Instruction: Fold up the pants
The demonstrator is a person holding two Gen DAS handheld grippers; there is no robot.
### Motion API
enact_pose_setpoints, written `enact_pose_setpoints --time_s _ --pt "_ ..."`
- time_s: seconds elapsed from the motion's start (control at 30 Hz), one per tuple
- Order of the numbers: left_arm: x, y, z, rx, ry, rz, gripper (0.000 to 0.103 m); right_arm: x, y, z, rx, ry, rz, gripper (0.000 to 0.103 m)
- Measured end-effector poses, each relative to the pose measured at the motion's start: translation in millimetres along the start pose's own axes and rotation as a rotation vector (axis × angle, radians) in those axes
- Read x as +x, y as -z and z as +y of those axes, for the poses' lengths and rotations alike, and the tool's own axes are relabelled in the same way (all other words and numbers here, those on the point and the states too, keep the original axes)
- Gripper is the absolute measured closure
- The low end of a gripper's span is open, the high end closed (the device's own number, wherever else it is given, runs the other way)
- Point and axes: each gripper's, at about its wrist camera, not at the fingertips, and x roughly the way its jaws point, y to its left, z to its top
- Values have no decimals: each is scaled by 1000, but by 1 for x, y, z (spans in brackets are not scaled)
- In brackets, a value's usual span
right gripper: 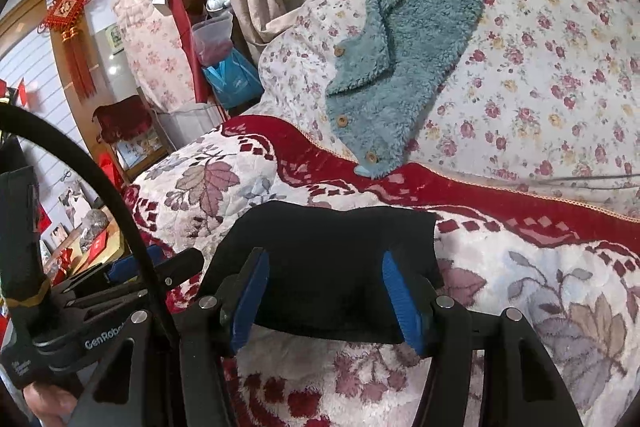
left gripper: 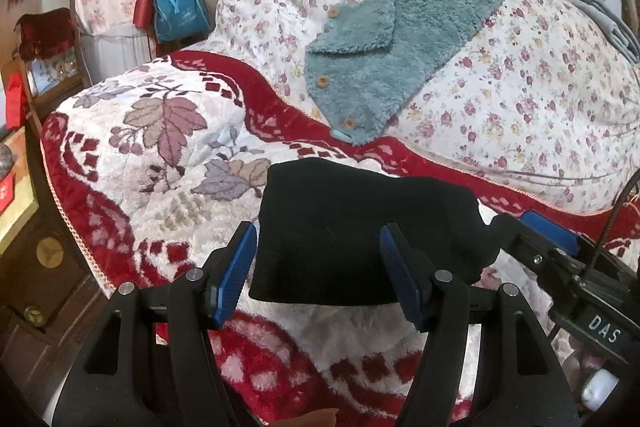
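Pants (left gripper: 360, 239), black and folded compact, lie lower centre on the red-and-white blanket (left gripper: 160, 155). Left gripper (left gripper: 318, 275) and right gripper (right gripper: 326, 299): fingers apart, clamping nothing, over the near edge.

The folded pants (left gripper: 360, 235) are matt black cloth. The blanket (left gripper: 160, 155) beneath is plush red-and-white pile. The teal jacket (left gripper: 404, 39) is shaggy fleece with wooden-looking buttons. Fingers (left gripper: 236, 267) carry ribbed blue pads.
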Motion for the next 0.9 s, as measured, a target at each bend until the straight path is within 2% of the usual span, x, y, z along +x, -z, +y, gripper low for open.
enact_pose_setpoints --time_s 0.9 --pt "0 1 6 -32 -31 -22 38 6 1 4 -9 2 11 35"
